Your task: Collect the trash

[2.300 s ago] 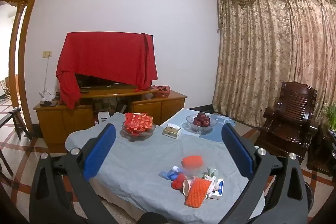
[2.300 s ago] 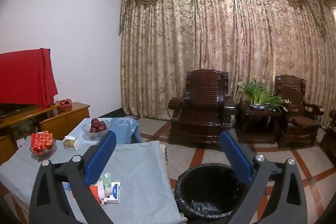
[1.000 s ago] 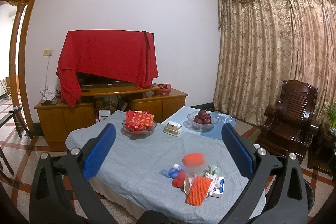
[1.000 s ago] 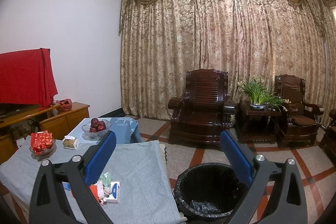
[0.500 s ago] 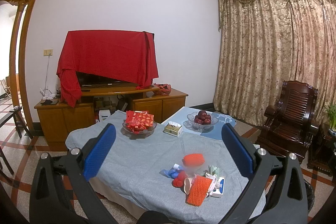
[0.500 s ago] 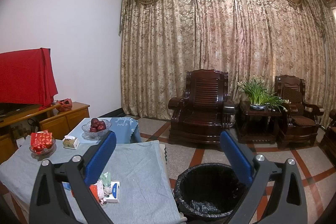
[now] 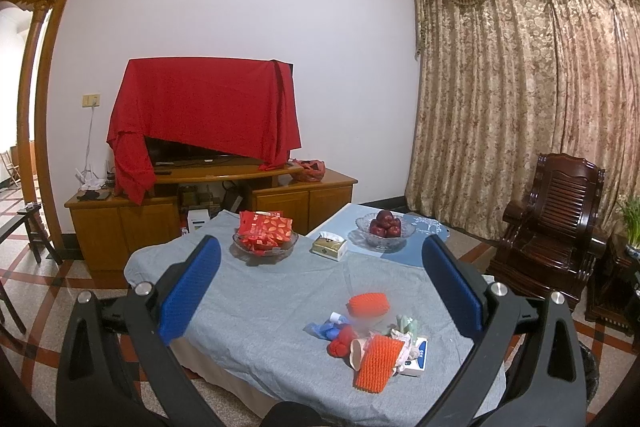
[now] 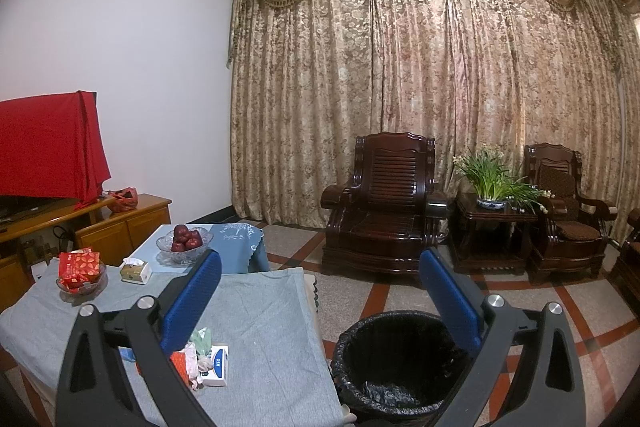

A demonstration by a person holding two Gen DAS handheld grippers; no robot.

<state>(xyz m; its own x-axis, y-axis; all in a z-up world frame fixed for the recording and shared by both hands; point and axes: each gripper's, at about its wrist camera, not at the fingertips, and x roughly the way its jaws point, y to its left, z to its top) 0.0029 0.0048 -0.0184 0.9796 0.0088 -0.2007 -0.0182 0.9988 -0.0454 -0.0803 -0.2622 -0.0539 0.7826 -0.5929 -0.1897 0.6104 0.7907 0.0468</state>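
A heap of trash lies near the front of the grey-clothed table point(image 7: 256, 311): an orange foam net point(image 7: 378, 359) in front, a second orange net point(image 7: 367, 304) behind it, blue scraps point(image 7: 326, 329), a red wad point(image 7: 341, 341) and a small white-blue box point(image 7: 416, 353). My left gripper point(image 7: 320, 287) hovers open above the table, short of the heap, nothing between its blue pads. My right gripper point(image 8: 320, 301) is open too, above a black-lined bin point(image 8: 394, 363) on the floor right of the table. The white-blue box point(image 8: 217, 365) shows beside its left finger.
Further back on the table stand a glass bowl of red packets point(image 7: 265, 233), a tissue box point(image 7: 330, 247) and a bowl of apples point(image 7: 385, 229). A wooden TV cabinet point(image 7: 208, 203) lines the wall. Dark wooden armchairs point(image 8: 380, 203) and a plant stand point(image 8: 494, 223) sit before the curtains.
Both views shifted only slightly over the last seconds. Both grippers stay open and nothing on the table has moved.
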